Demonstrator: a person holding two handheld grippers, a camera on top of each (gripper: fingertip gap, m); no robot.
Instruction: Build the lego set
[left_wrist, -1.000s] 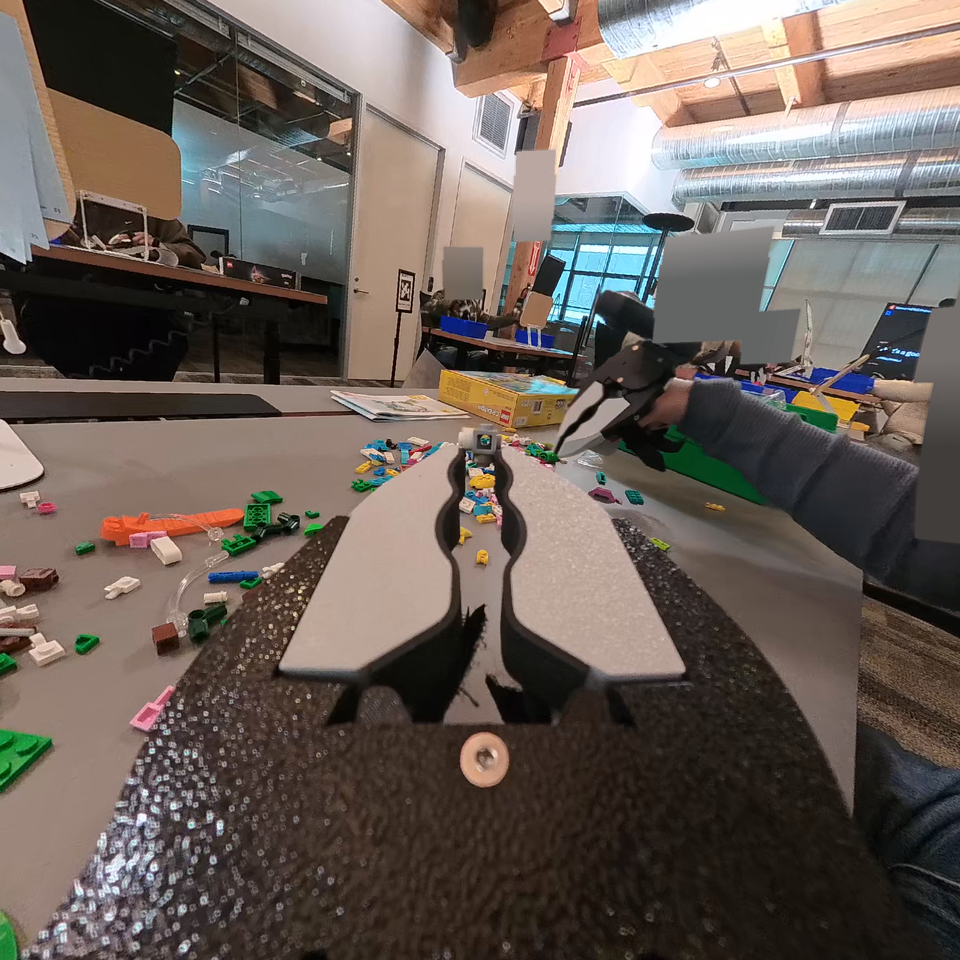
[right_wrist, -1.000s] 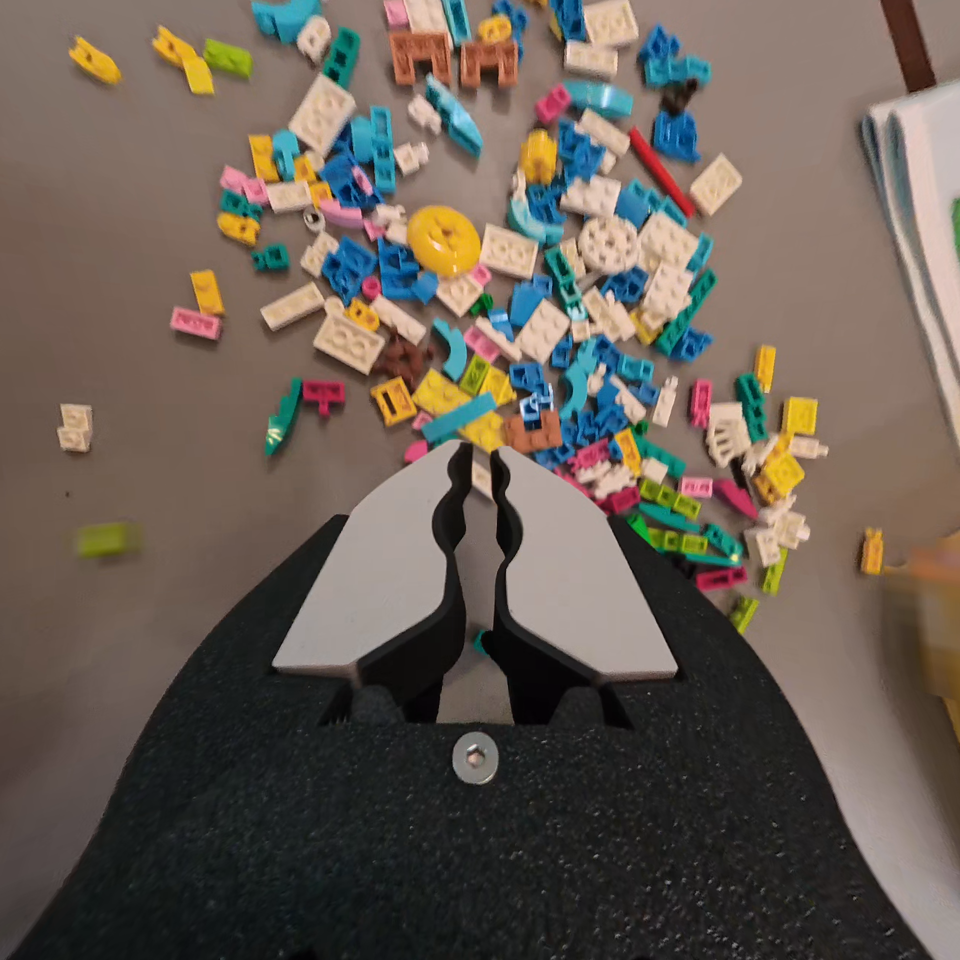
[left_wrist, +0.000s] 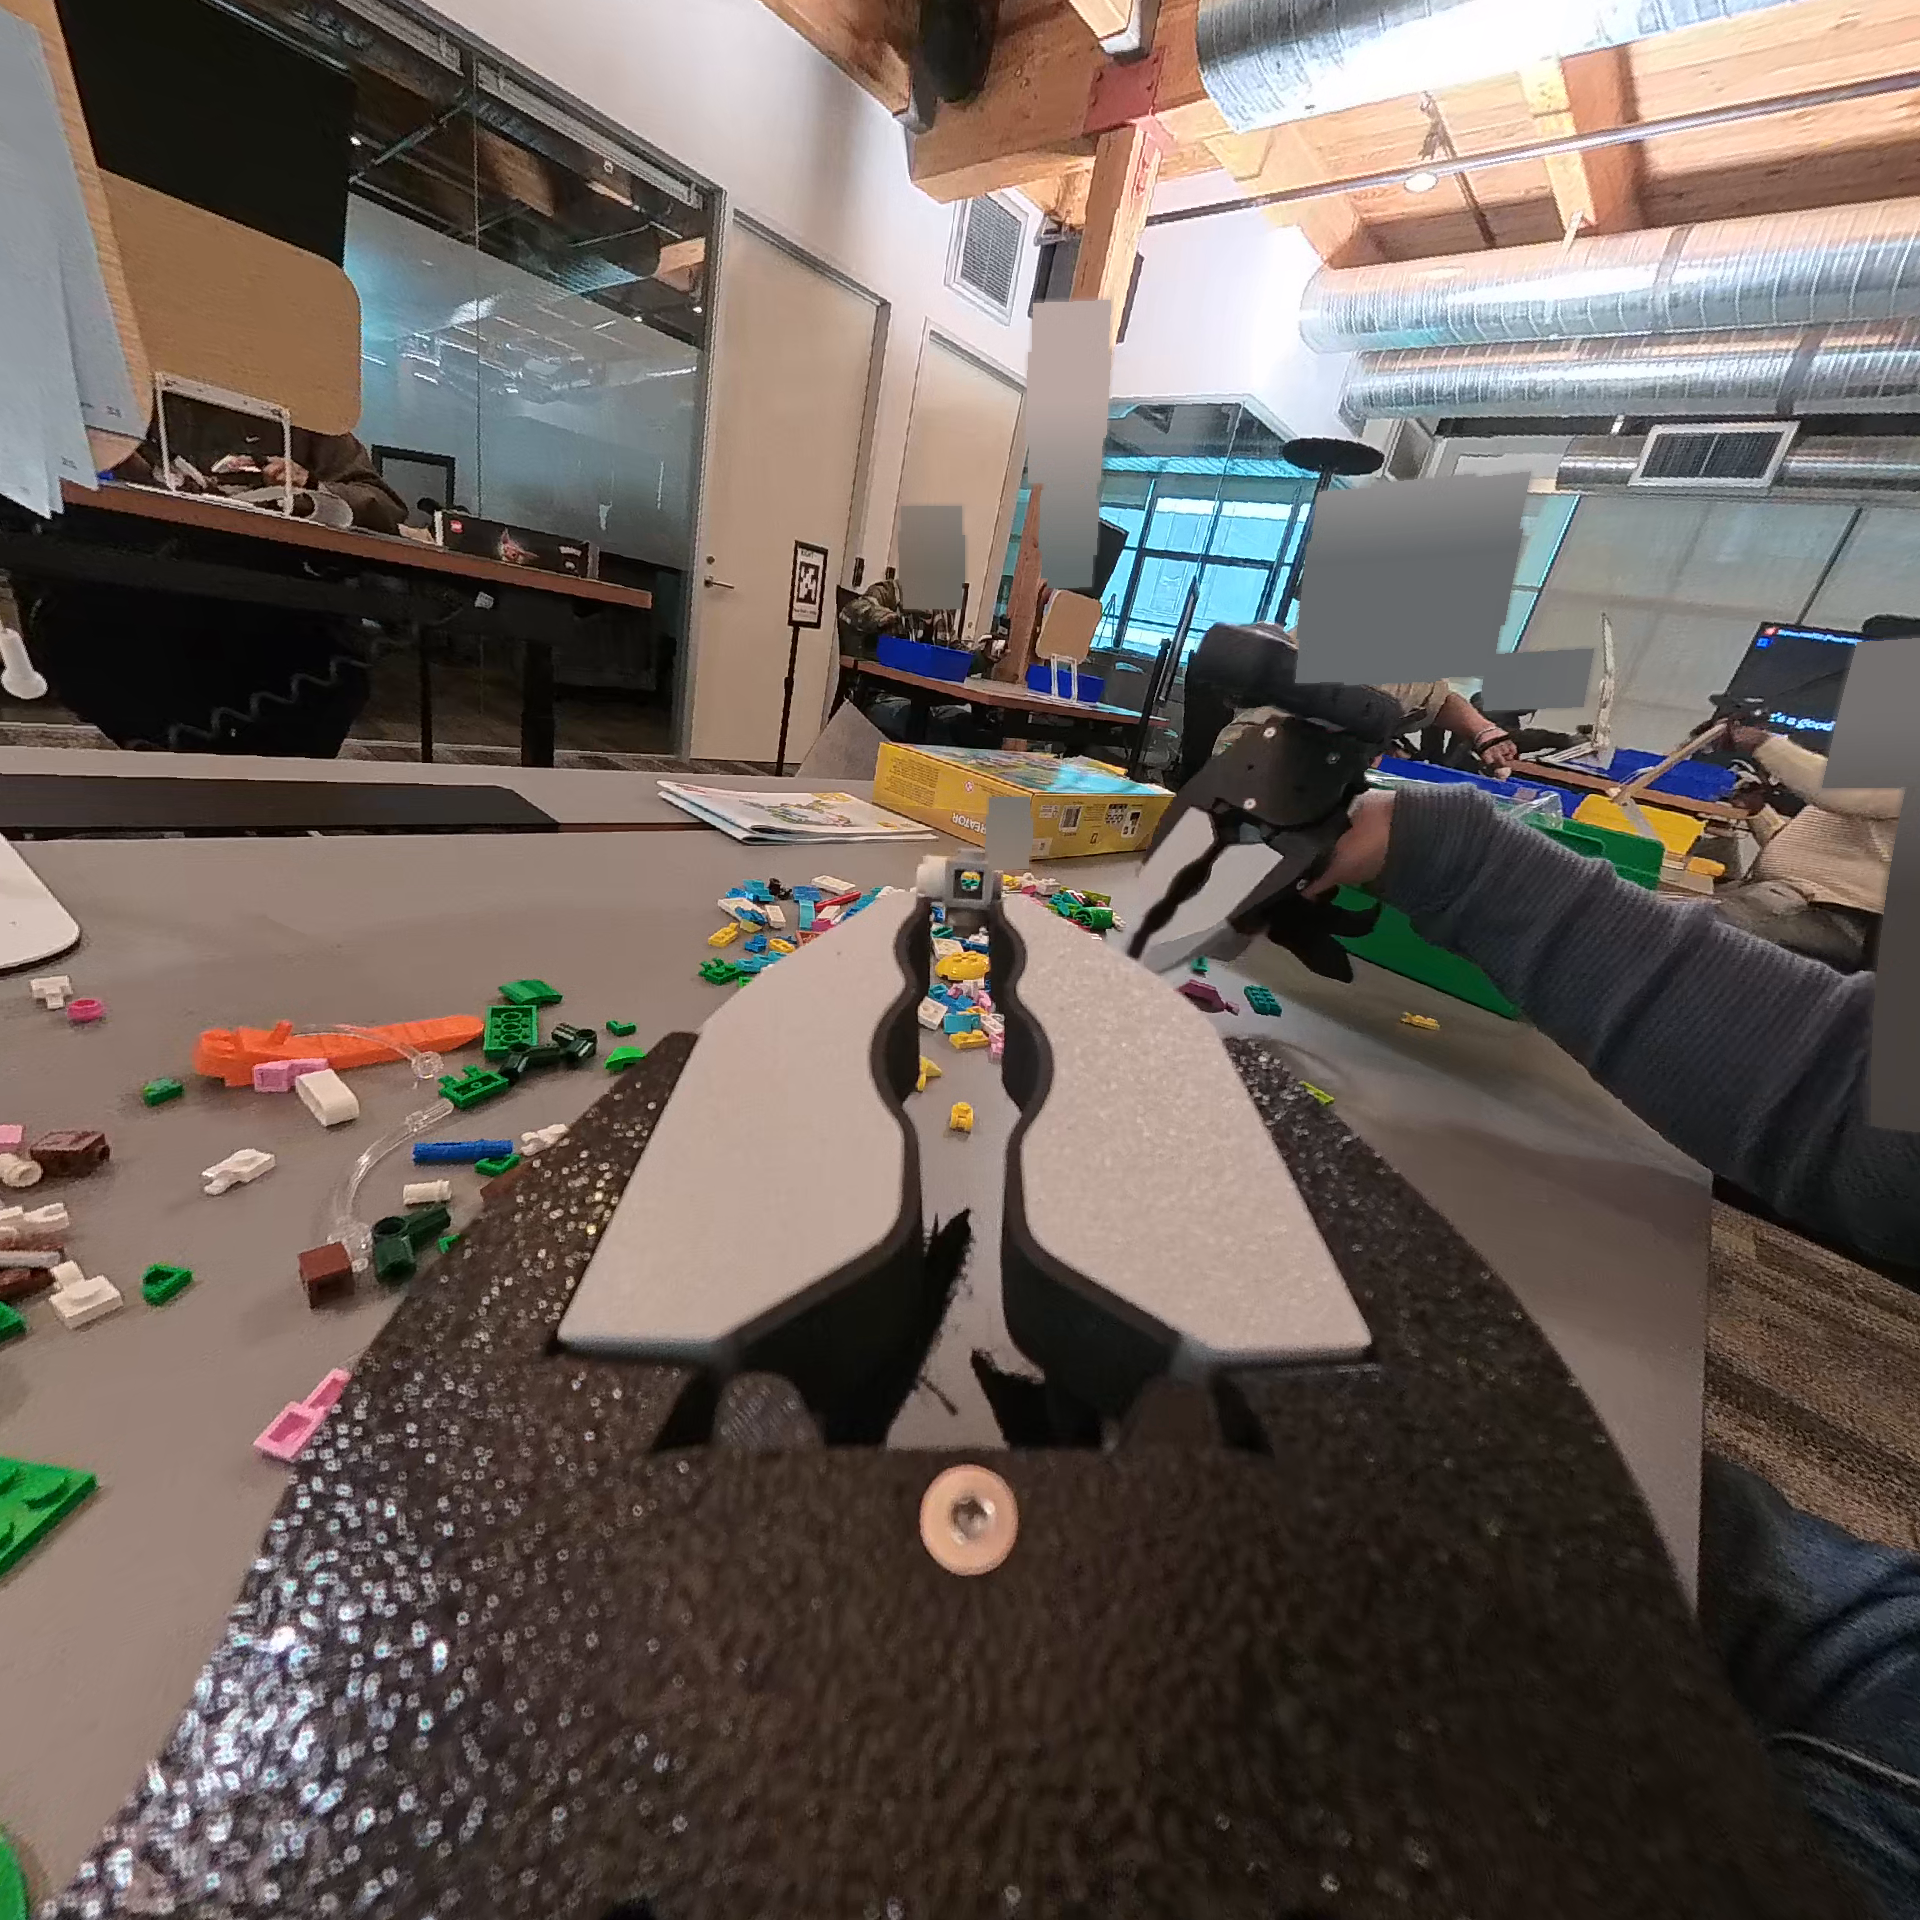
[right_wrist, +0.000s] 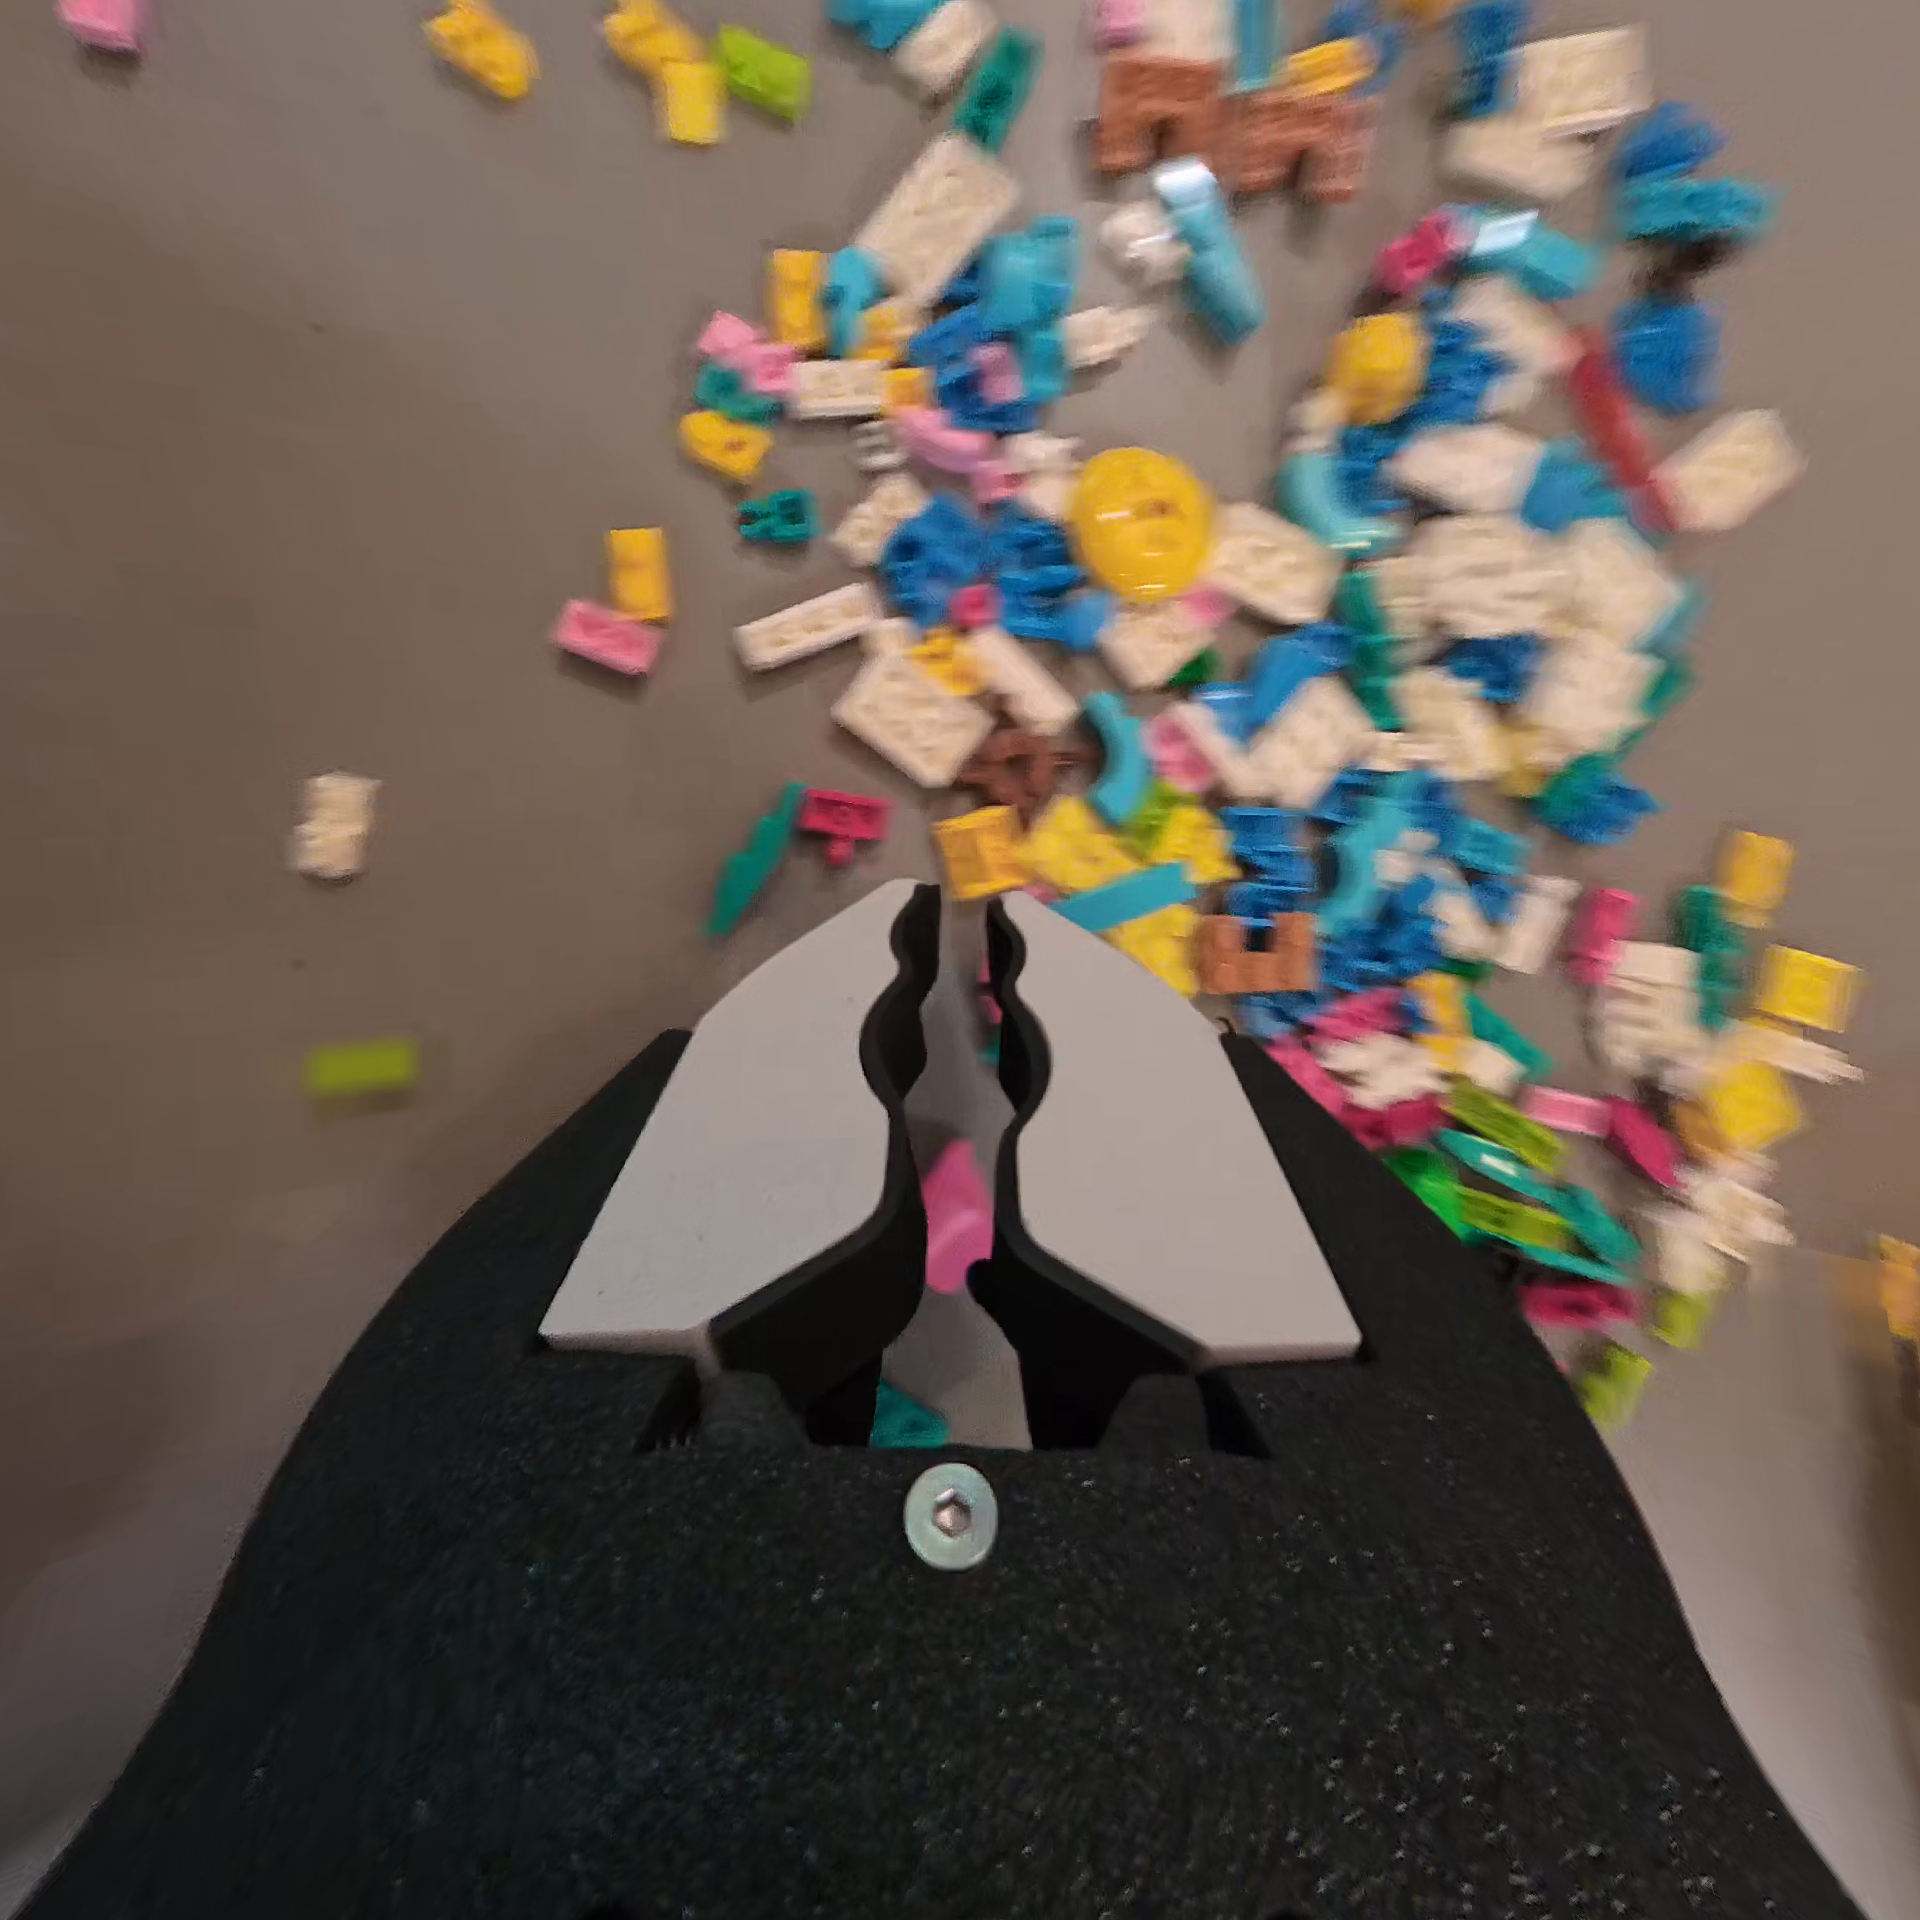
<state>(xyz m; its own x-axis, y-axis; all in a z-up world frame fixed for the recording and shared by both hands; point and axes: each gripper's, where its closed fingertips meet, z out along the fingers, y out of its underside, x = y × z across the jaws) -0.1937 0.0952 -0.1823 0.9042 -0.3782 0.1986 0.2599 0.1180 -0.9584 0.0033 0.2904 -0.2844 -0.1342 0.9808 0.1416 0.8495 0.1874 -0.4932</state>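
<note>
In the left wrist view, loose bricks lie at the left of the frame on the grey table (left_wrist: 312, 935): a green plate (left_wrist: 31, 1507) at the lower left edge, a brown brick (left_wrist: 325, 1273), and an orange piece (left_wrist: 332, 1044) at mid left. At the centre, the left gripper (left_wrist: 961, 904) has its fingers drawn close together, pinching a small grey lego block (left_wrist: 964, 883) with a coloured face at their very tips, held up off the table. Behind it, in the upper middle, sit an instruction booklet (left_wrist: 790, 816) and a yellow box (left_wrist: 1023, 805). At the right of this frame the right gripper (left_wrist: 1174, 940), held by a hand in a dark sleeve (left_wrist: 1621, 966), points down toward the pile of bricks (left_wrist: 935, 935), its fingers a little apart. In the right wrist view, which is blurred, a lime brick (right_wrist: 358, 1065) lies alone at the left; at the centre, the gripper's fingers stand slightly parted with nothing clamped between the tips, a pink brick (right_wrist: 956, 1205) lying on the table below the gap. The colourful heap, with a yellow round piece (right_wrist: 1143, 535), fills the right and upper right.
</note>
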